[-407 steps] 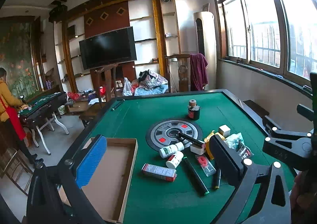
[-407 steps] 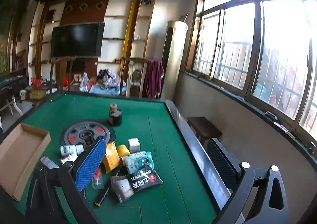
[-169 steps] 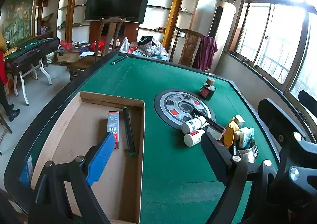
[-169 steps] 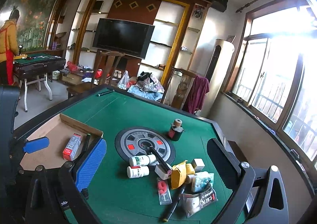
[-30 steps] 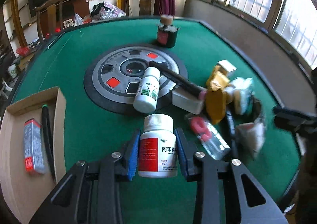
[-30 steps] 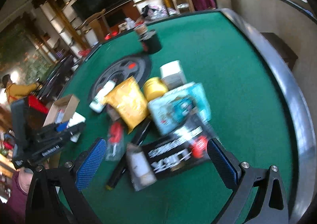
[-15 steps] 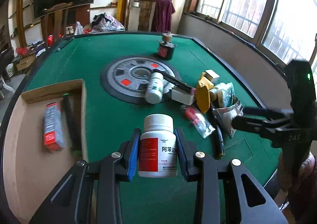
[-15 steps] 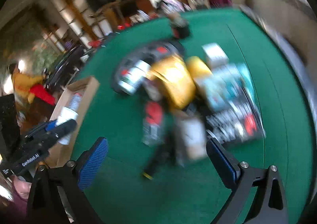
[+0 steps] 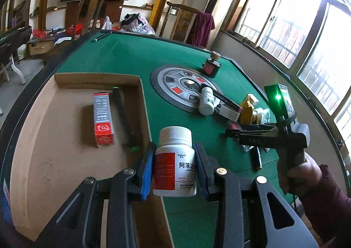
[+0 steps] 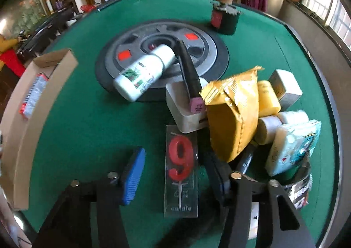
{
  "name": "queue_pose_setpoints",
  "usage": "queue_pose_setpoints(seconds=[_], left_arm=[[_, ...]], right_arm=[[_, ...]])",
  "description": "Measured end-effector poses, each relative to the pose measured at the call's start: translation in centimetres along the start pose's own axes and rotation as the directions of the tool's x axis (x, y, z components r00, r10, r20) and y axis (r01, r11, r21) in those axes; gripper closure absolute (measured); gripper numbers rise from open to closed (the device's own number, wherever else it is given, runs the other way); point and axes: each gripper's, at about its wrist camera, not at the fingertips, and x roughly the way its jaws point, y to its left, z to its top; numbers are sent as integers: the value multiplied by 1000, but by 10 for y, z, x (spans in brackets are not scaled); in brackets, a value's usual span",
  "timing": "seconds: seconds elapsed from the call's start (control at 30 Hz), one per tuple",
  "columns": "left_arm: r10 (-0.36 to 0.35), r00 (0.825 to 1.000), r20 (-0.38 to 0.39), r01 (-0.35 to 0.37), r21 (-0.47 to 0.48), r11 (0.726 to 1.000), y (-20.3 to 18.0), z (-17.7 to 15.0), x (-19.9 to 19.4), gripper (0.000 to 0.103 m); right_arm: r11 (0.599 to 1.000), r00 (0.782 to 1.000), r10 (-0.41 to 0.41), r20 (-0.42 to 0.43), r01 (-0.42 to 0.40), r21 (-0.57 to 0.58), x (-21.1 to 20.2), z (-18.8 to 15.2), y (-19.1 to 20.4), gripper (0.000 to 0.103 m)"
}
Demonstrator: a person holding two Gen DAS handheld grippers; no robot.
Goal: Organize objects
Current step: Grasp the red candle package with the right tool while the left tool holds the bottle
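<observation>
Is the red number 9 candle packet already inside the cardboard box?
No. The candle packet lies on the green table, between the right gripper's closing jaws; the cardboard box stands apart.

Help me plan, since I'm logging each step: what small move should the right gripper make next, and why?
Probably finish closing on the number-nine candle pack. The right gripper straddles it with jaws closing, and its pads do not yet press the pack. The left gripper already grips the white pill bottle above the cardboard box.

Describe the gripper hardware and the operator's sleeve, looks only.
Both grippers are black linkage frames with silver pivot bolts and ribbed blue pads on the jaws. The right gripper carries a box with a green light. The sleeve is dark maroon.
</observation>
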Motion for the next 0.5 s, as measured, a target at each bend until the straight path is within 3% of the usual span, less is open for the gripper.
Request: queue_pose_setpoints(seconds=[0.07, 0.1, 0.13, 0.33, 0.5], left_arm=[[-7, 1000, 4, 7, -11, 1000, 3, 0, 0, 70], [-9, 1000, 8, 9, -17, 1000, 4, 0, 0, 70], [-11, 1000, 12, 12, -23, 1000, 5, 0, -1, 70], [-12, 999, 35, 15, -60, 998, 12, 2, -13, 69], [13, 998, 68, -7, -82, 997, 21, 9, -30, 69]], right_arm=[[1000, 1000, -2, 4, 2, 14, -1, -1, -2, 57], [1000, 1000, 0, 5, 0, 24, -2, -1, -4, 70], [999, 1000, 15, 4, -15, 39, -3, -2, -7, 73], [989, 993, 106, 56, -111, 102, -19, -12, -10, 73], [963, 963, 231, 140, -247, 107, -57, -13, -3, 73]])
